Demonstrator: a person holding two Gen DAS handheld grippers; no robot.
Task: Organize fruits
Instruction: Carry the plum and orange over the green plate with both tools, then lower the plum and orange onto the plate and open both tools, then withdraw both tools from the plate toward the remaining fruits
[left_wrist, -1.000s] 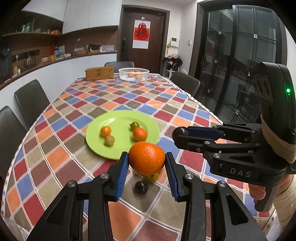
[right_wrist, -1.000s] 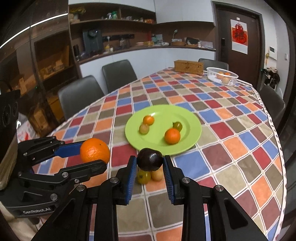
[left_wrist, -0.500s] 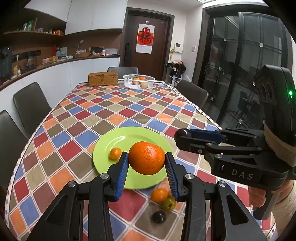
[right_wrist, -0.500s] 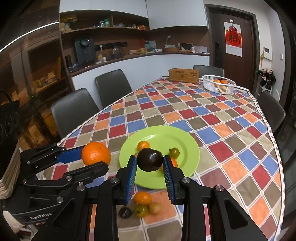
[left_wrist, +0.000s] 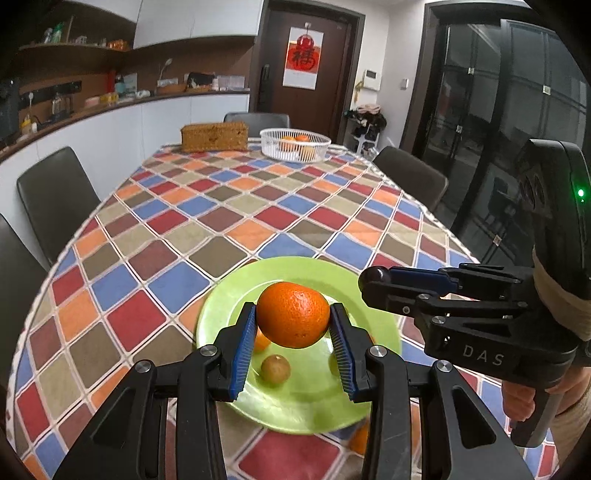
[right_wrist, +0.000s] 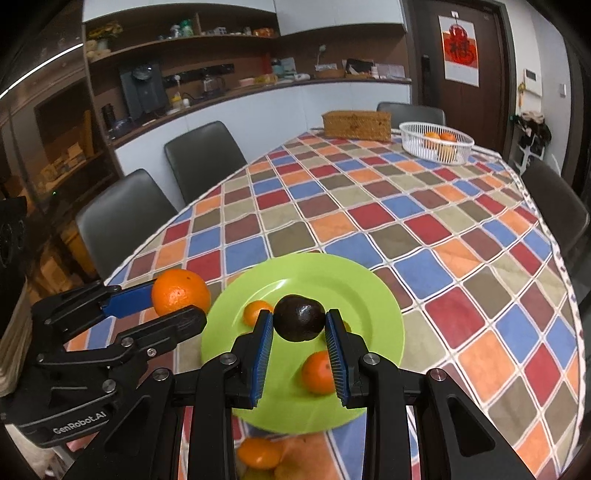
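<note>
Orange (left_wrist: 293, 314) sits clamped between your left gripper (left_wrist: 293, 345) pads, jaws closed snug on both its flanks, and it hangs in the air above the green plate (left_wrist: 225, 306). Below those jaws, on the plate, you've got a small greenish-brown fruit (left_wrist: 275, 368) just under the orange and a small orange fruit (left_wrist: 261, 341) peeking out by the left pad. Over on your right gripper (right_wrist: 299, 352), the jaws are pinched on a dark round fruit (right_wrist: 299, 322), held up over the same plate. Under that right pad lies a mandarin (right_wrist: 318, 372), and a smaller one (right_wrist: 256, 311) rests just ahead of the left pad. Closer to you than the jaws, off the plate's near rim, more small fruit (right_wrist: 260, 453) lies on the checkered tablecloth (right_wrist: 369, 206). Far ahead of both jaws, a white basket (right_wrist: 436, 147) holds oranges, with a woven box (right_wrist: 356, 125) just beside it.
</note>
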